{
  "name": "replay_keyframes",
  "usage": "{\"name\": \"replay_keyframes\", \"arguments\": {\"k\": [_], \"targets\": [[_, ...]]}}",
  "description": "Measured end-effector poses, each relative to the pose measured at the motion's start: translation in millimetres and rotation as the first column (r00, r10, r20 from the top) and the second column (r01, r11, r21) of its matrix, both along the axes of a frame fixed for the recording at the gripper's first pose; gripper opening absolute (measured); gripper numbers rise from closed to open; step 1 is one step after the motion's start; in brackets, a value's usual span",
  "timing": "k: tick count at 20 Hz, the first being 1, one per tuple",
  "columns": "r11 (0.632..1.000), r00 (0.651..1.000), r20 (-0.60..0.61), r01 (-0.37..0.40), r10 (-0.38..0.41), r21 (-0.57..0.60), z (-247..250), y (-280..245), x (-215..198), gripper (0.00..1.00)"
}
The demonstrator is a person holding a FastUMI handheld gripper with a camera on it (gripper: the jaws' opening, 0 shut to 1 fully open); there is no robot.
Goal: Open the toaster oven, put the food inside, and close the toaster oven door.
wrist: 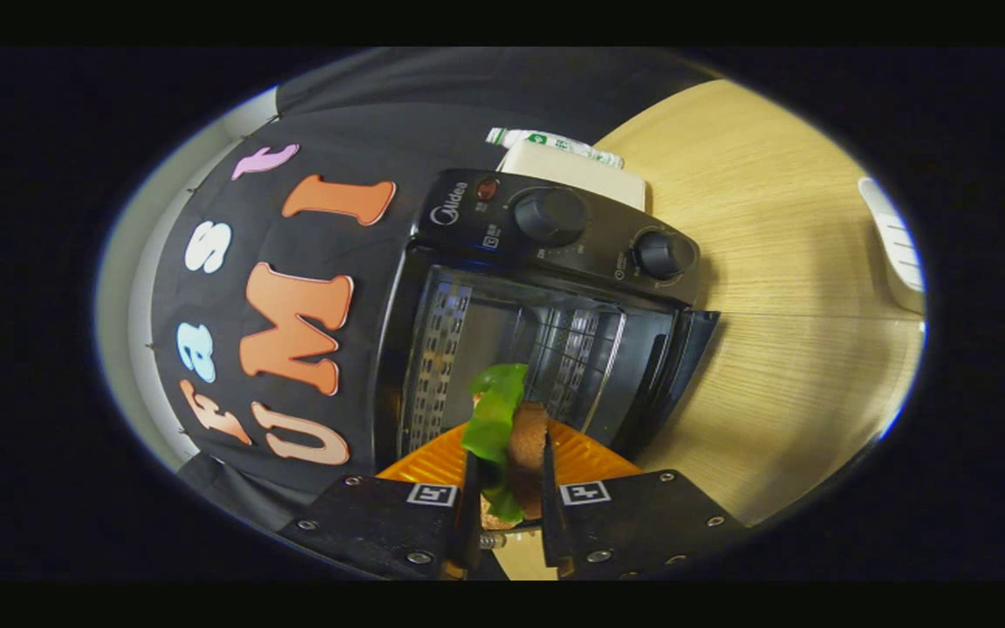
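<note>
A black cloth wall [232,349] hangs at the left of the booth, just beside a black toaster oven [546,288] that stands on a pale wooden table [799,331]. The oven's door [681,366] is swung open, showing the perforated metal side walls and the wire rack [581,349] inside. Two round knobs [550,215] sit along the oven's control panel, with a small reddish lamp next to them. In the foreground, the gripper [509,488] is clenched on the food [507,436], a burger-like piece with a green leaf and a brown patty; both fingers press its sides. The food is held just ahead of the open cavity, at its mouth and not yet on the rack. Behind the oven lie a cream-coloured box [572,170] and a white packet with green print [555,144]. Farther right, well apart from the oven, a white object [895,244] rests near the table's far edge.
</note>
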State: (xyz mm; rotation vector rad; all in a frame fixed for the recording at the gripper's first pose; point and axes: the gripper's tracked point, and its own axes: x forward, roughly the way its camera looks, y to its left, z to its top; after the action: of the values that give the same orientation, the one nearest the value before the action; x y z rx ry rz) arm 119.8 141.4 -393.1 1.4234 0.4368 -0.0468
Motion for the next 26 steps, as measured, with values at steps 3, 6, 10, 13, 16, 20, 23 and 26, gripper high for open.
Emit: {"name": "replay_keyframes", "arguments": {"k": [3,6,10,13,16,20,23,26], "targets": [[0.999,0.999,-0.027,0.048,-0.047,0.010,-8.0,-0.2,16.0,0.28],[0.997,0.995,-0.066,0.081,-0.080,0.001,-8.9,5.6,24.9,0.30],[0.989,0.972,-0.185,0.135,-0.145,-0.065,-12.1,9.0,26.4,0.39],[0.983,0.953,-0.244,0.172,-0.181,-0.056,-19.0,10.3,20.8,0.47],[0.964,0.937,-0.253,0.197,-0.239,-0.178,-17.7,-4.0,10.0,0.58],[0.968,0.922,-0.323,0.155,-0.214,-0.198,-33.6,-1.9,-0.8,0.73],[0.978,0.928,-0.327,0.128,-0.178,-0.166,-32.6,1.7,-5.7,0.97],[0.977,0.947,-0.293,0.074,-0.132,-0.201,-16.7,-1.2,-21.0,0.98]]}}
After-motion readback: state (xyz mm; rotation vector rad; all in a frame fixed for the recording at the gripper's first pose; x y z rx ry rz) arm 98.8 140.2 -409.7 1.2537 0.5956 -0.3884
